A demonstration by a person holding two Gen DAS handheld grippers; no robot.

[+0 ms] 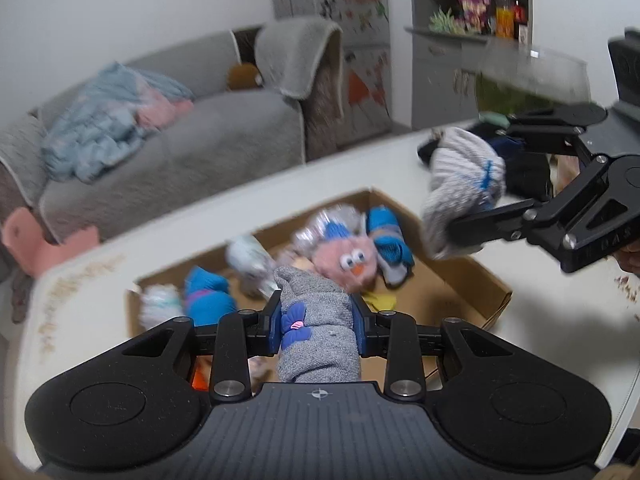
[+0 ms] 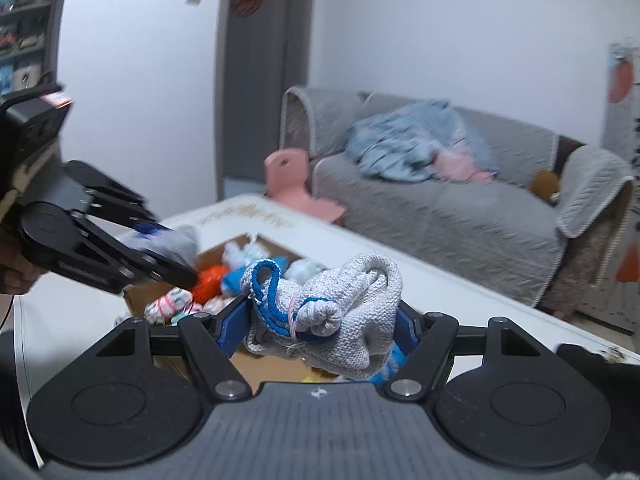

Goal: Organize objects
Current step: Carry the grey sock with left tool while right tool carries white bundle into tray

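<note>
We see matt black plastic on the left gripper [image 1: 317, 322], with shiny metal screw heads. It pinches a fuzzy grey knit sock roll [image 1: 316, 336]. The box [image 1: 472, 280] is plain brown cardboard. At upper left, the sofa cover [image 1: 208, 140] looks like soft quilted cloth.

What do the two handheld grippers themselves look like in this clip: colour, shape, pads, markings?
Both the left gripper and the right gripper are matte black plastic. Each has a ribbed centre plate bearing a small crosshair mark, flanked by two round discs. Jointed linkage bars with silver pivot bolts carry fingers faced with blue pads. Side on, the right gripper's body shows faint raised lettering, too blurred to read.
</note>
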